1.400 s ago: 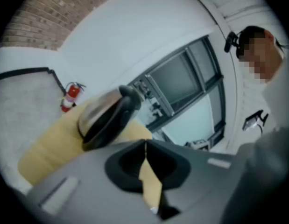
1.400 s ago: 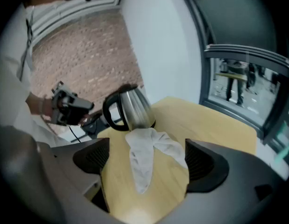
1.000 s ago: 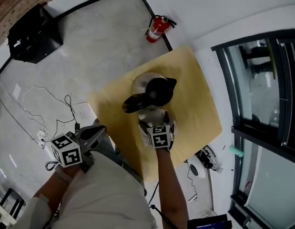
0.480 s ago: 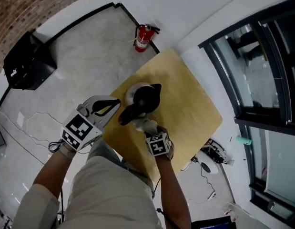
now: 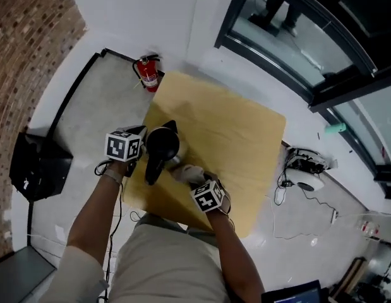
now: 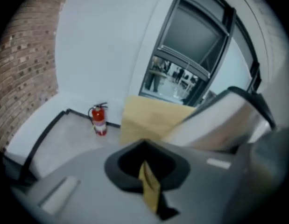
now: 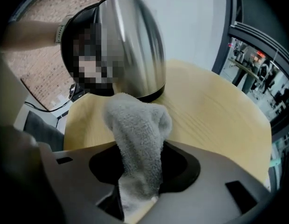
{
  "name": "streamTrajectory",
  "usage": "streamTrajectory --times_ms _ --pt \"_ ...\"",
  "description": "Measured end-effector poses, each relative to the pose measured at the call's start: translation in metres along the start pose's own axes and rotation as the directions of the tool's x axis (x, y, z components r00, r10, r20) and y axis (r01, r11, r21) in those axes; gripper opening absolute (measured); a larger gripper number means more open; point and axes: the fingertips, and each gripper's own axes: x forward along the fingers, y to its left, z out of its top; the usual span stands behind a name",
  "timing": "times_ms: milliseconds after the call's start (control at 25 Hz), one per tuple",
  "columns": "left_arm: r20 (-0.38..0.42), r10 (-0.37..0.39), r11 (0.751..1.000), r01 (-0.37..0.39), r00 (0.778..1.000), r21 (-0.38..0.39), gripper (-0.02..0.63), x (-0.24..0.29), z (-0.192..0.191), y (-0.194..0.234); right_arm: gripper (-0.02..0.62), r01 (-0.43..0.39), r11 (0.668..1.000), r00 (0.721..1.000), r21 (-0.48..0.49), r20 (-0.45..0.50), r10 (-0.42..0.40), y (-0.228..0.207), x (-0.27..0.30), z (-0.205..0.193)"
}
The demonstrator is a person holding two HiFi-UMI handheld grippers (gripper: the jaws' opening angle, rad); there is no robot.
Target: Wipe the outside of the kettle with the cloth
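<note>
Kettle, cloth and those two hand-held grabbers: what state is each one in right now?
kettle: upright on the table.
cloth: bunched, pinched in the right gripper, its tip at the kettle's base.
right gripper: jaws just closed, clamped on the cloth.
left gripper: jaws together, nothing between them.
fire extinguisher: upright, beyond the table.

Bright, even daylight filled every view, casting only soft shadows. The left gripper view was smeared with motion blur. Both gripper views bowed lines and darkened toward the corners. The kettle (image 7: 135, 45) showed streaky reflections; the cloth (image 7: 139, 134) was sharp.
</note>
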Motion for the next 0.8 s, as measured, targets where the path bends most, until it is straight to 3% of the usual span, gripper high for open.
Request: streamTrajectory --times_ms 120,240,440,520,560,640,680,720,760,800 --pt "-0.054 -0.048 0.996 0.052 0.997 0.074 -0.011 0.017 0.003 -0.028 0.189 0.048 0.993 0.997 0.112 0.048 -0.054 -0.013 -0.008 -0.011" --pt "-0.115 -0.099 0.974 0.120 0.988 0.191 -0.011 0.038 0.004 -0.071 0.178 0.090 0.968 0.993 0.233 0.059 -0.107 -0.033 -0.019 -0.031" --pt "-0.134 -0.188 0.946 0.216 0.973 0.243 -0.011 0.066 0.001 -0.153 0.175 0.166 0.909 0.978 0.382 0.053 -0.201 -0.067 -0.045 -0.082" --pt "-0.148 -0.227 0.925 0.261 0.962 0.276 -0.011 0.071 0.004 -0.185 0.175 0.196 0.867 0.968 0.459 0.051 -0.245 -0.080 -0.057 -0.108" --pt "-0.131 -0.245 0.917 0.274 0.961 0.291 -0.011 0.068 0.012 -0.198 0.173 0.205 0.842 0.964 0.499 0.048 -0.263 -0.085 -0.063 -0.120" --pt "-0.007 -0.295 0.908 0.282 0.956 0.308 -0.010 0.041 0.052 -0.223 0.173 0.212 0.809 0.956 0.549 0.057 -0.289 -0.089 -0.070 -0.137" --pt "0.076 -0.345 0.893 0.302 0.936 0.334 -0.009 0.019 0.077 -0.242 0.173 0.210 0.799 0.951 0.563 0.072 -0.301 -0.089 -0.073 -0.140" --pt "0.137 -0.415 0.857 0.336 0.899 0.391 -0.009 -0.006 0.099 -0.267 0.175 0.204 0.786 0.945 0.583 0.092 -0.313 -0.091 -0.076 -0.142" --pt "0.148 -0.492 0.795 0.373 0.858 0.479 -0.009 -0.027 0.112 -0.296 0.173 0.187 0.762 0.940 0.620 0.113 -0.323 -0.093 -0.078 -0.143" --pt "0.102 -0.551 0.711 0.402 0.828 0.577 -0.009 -0.039 0.114 -0.324 0.173 0.152 0.721 0.934 0.676 0.140 -0.328 -0.097 -0.081 -0.144"
